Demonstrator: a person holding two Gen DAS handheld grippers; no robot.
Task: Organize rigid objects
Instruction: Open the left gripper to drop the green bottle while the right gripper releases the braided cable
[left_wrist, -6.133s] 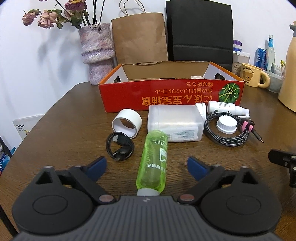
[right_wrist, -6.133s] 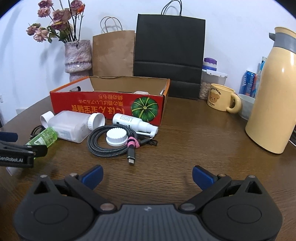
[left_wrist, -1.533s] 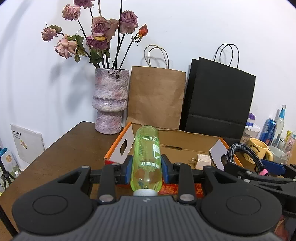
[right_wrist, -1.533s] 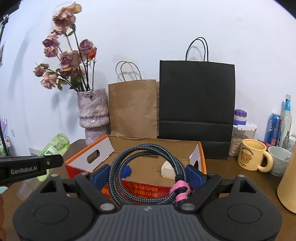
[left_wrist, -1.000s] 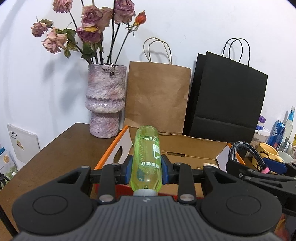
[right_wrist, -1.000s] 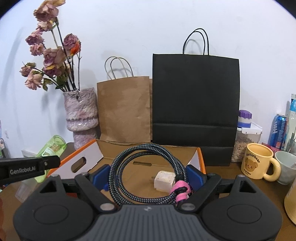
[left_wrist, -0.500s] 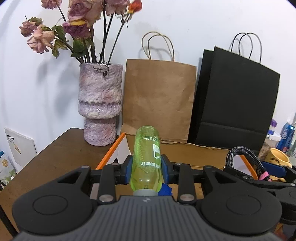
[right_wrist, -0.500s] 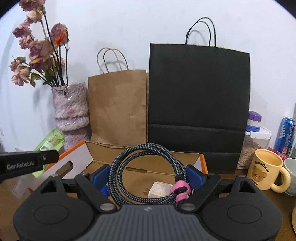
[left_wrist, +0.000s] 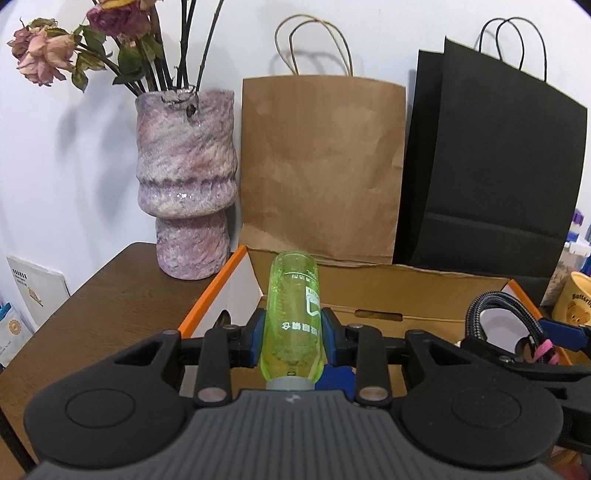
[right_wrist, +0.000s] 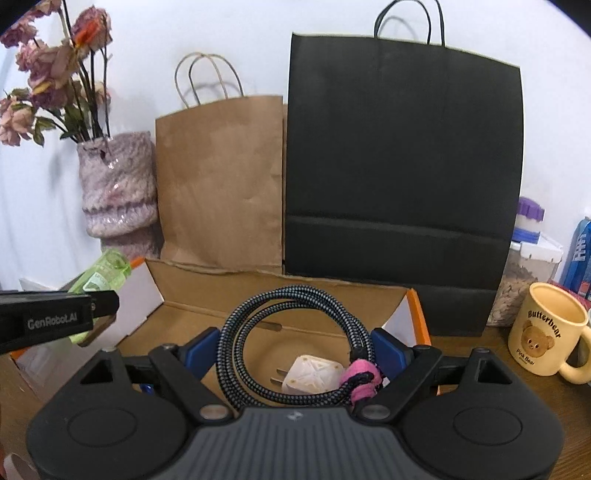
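Observation:
My left gripper (left_wrist: 293, 341) is shut on a translucent green bottle (left_wrist: 293, 314) and holds it over the left part of the open cardboard box (left_wrist: 406, 291). My right gripper (right_wrist: 295, 350) is shut on a coiled braided cable (right_wrist: 255, 332) with a pink tie (right_wrist: 360, 376), held over the box (right_wrist: 207, 291). A white charger plug (right_wrist: 310, 374) lies on the box floor under the cable. The bottle (right_wrist: 105, 275) and the left gripper also show at the left of the right wrist view. The cable (left_wrist: 498, 314) shows at the right of the left wrist view.
A purple vase (left_wrist: 186, 184) with dried roses stands left of the box. A brown paper bag (left_wrist: 321, 170) and a black paper bag (left_wrist: 491, 177) stand behind it. A yellow bear mug (right_wrist: 543, 339) and jars stand on the right.
Both grippers have moved forward and lower over the box with their loads. The bags and vase look nearer. Both grips are unchanged.

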